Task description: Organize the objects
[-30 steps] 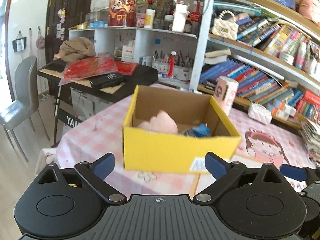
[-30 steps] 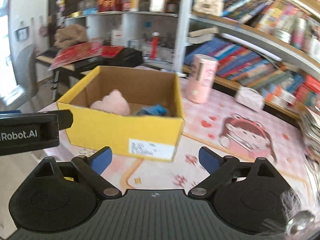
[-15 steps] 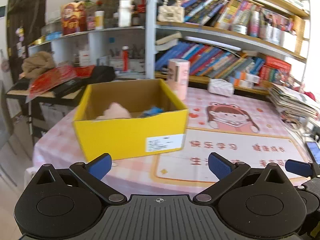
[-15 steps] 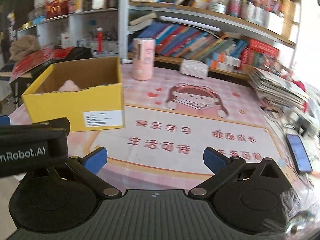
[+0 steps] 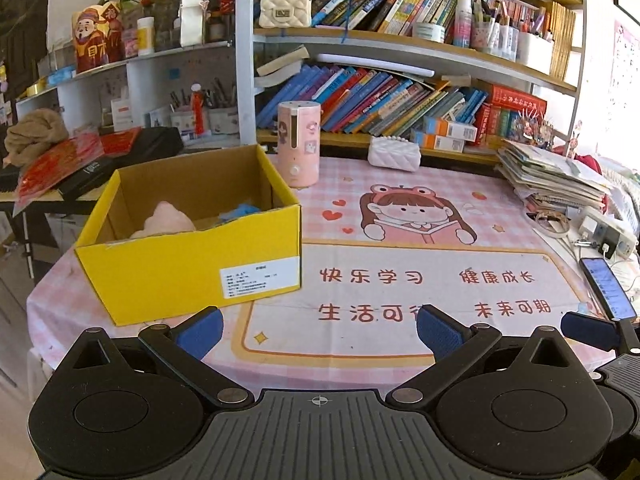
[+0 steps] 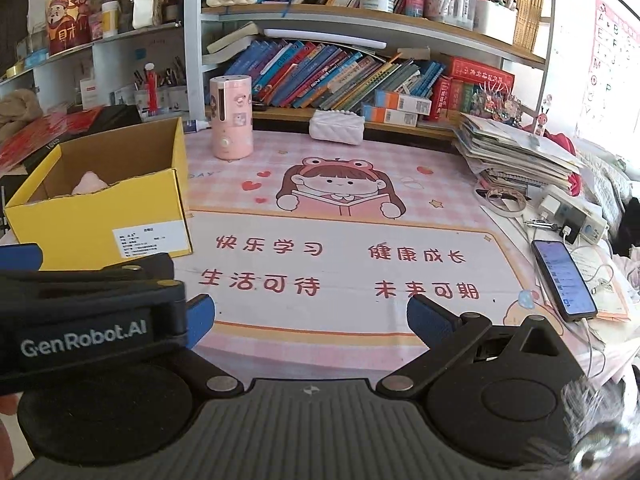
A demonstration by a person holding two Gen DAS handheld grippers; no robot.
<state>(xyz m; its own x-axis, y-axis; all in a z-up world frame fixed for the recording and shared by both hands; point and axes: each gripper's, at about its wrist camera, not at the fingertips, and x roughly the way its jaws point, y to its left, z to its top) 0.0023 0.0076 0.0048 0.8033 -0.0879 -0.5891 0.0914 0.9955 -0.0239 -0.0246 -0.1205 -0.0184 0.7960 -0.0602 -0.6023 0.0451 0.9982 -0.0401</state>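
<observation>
The open yellow cardboard box sits at the left edge of the table, which is covered by a pink checked cloth with a cartoon girl printed on it. Inside the box lie a soft pink plush lump and a crumpled blue item, the blue one nearer the box's right wall. A white label is stuck on the box's front wall. Just behind the box's right rear corner stands a pink cylindrical dispenser, upright. A white quilted pouch lies along the table's far edge, a stack of papers fills the far right corner, and a black smartphone lies near the right edge. The left gripper hovers above the near edge, jaws spread wide, holding nothing. The right gripper hangs beside it, its jaws having just been opening, now fully spread with nothing between them.
</observation>
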